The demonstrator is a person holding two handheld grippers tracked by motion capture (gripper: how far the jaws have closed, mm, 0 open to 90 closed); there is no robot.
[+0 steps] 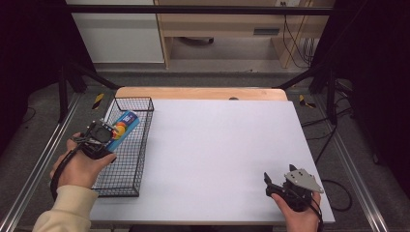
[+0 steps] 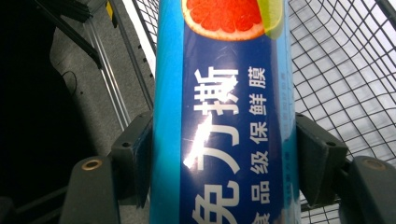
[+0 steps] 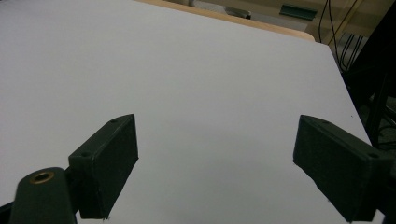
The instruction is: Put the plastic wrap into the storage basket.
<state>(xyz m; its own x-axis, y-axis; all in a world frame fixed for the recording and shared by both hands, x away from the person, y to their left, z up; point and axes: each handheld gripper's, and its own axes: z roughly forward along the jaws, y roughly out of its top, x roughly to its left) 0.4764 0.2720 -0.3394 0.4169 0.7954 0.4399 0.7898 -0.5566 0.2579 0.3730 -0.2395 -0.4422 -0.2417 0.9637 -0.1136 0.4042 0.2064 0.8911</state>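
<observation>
**Over the basket's far-left half: box clamped in left tool, long axis along the basket**

At 9 o'clock on the white table [image 1: 217, 145], the left tool [image 1: 102, 133] is clamped tight on a long blue cardboard cling-film box with a grapefruit picture [image 1: 123, 128]; in the left gripper view both pads press its sides [image 2: 224, 116]. Box is gripped at its near end, rest sticks out toward 1 o'clock from the tool, over the black wire-mesh basket [image 1: 126, 166]. Box axis runs roughly along the basket's long side, so it looks set to go straight down into it. Cannot tell whether the box touches the mesh floor or hangs just above. Right tool [image 1: 283, 183] sits at 5 o'clock on the table, well apart from the basket, jaws spread wide with nothing between them [image 3: 210, 154]. Left hand [image 1: 80, 166] is the nearer one by far.
</observation>
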